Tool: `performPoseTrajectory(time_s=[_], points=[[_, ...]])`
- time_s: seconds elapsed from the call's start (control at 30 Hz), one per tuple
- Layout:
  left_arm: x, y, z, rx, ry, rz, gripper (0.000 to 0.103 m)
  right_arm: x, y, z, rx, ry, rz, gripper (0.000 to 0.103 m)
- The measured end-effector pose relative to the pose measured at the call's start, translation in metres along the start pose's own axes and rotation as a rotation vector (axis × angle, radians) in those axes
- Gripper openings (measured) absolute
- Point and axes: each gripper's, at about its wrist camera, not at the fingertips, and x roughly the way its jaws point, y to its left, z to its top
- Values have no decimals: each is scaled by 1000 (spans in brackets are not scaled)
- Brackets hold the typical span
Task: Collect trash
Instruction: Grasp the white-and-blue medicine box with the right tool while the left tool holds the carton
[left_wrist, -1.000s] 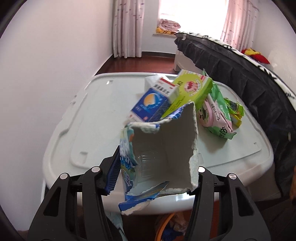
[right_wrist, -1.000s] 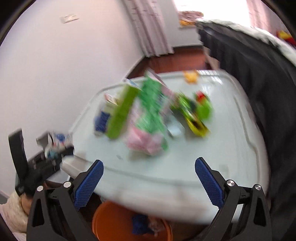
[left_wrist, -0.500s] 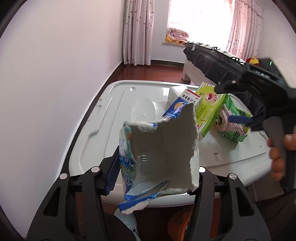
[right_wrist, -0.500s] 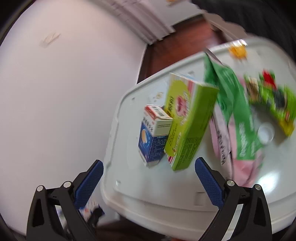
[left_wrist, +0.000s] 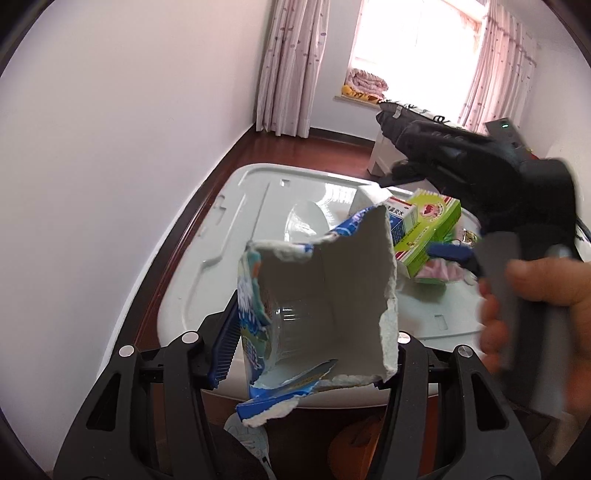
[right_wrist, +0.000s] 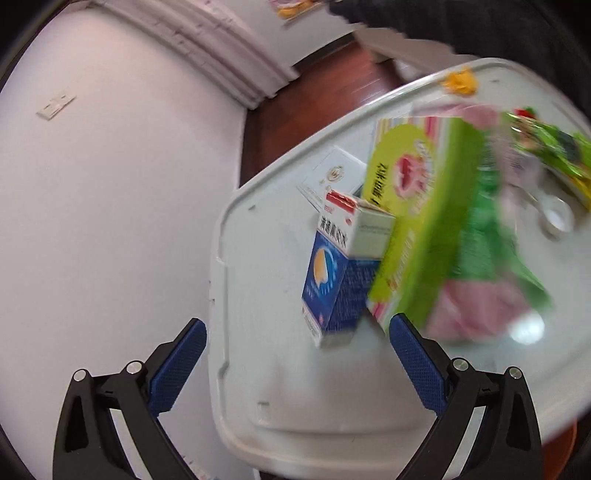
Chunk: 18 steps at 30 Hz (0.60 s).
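Your left hand-held gripper (left_wrist: 314, 343) is clamped on a torn blue-and-white paper package (left_wrist: 325, 306), holding it up over the near edge of the white table (left_wrist: 221, 236). Your right hand-held gripper (right_wrist: 295, 354) has its jaws spread wide with nothing between them, poised just in front of the blue medicine box (right_wrist: 332, 273), which stands on the table touching the green box (right_wrist: 417, 225) leaning beside it. Green and pink wrappers (right_wrist: 487, 258) lie blurred just past the green box, and your right hand (left_wrist: 535, 295) shows in the left view.
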Motion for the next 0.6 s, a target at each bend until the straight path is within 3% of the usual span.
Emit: performPoseTrajectory(time_s=[0.17, 0.33, 0.47, 0.6], points=[[-8, 13, -4, 0, -13, 2, 54, -20, 5, -31, 4, 57, 83, 98], [-8, 26, -6, -30, 4, 14, 54, 17, 20, -6, 62, -17, 47, 98], [-14, 30, -5, -27, -15, 27, 54, 52, 13, 7, 212, 28, 15, 98], [-16, 36, -6, -34, -21, 37, 54, 58, 6, 9, 224, 11, -23, 98]])
